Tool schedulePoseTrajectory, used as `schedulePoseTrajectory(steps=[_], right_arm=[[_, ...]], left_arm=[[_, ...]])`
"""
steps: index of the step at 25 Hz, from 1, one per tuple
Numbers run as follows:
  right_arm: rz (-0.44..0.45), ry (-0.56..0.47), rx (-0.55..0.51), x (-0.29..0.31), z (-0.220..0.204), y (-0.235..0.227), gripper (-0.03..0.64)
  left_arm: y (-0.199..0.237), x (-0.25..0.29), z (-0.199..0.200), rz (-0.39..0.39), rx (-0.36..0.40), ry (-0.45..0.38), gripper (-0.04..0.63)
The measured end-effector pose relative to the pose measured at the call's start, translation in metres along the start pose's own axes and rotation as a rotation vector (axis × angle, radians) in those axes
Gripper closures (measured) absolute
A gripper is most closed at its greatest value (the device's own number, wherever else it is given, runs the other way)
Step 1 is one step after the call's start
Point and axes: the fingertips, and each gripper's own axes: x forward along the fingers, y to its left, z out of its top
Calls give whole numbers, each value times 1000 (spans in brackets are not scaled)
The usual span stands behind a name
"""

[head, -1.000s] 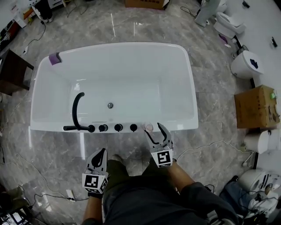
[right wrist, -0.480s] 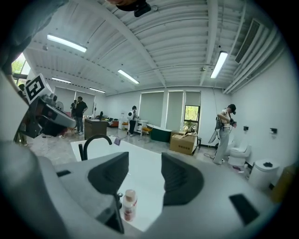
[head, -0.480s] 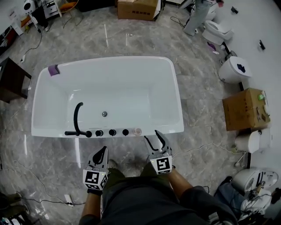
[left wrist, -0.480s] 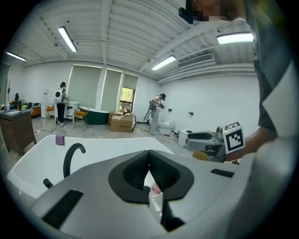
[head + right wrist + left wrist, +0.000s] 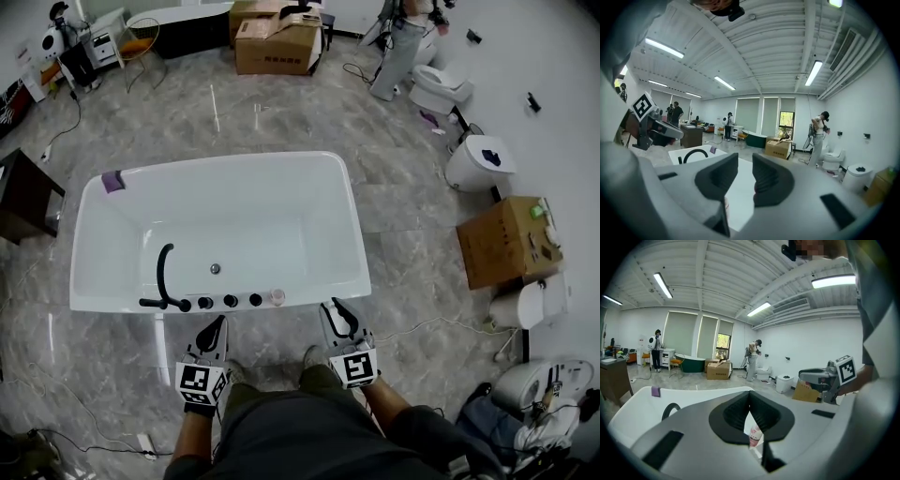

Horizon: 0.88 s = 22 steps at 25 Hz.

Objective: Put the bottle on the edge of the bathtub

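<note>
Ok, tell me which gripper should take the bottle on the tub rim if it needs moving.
Right, probably. The right gripper has its jaws apart and sits close to the bottle on the bathtub rim; the left gripper has its jaws together and would have to open first.

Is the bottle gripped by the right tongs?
No, the bottle stands free on the near rim of the bathtub beside the black knobs, while the right tongs are open and empty, short of it.
</note>
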Motion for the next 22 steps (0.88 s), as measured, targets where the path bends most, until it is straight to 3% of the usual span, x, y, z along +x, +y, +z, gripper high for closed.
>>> schedulePoseTrajectory(steps=[7, 22], right_arm=[[-26, -8, 25, -38, 25, -15, 615], [-12, 1, 24, -81, 27, -5, 617]], left_arm=[[-18, -10, 17, -1, 10, -25, 595], [-44, -37, 13, -22, 24, -34, 595]])
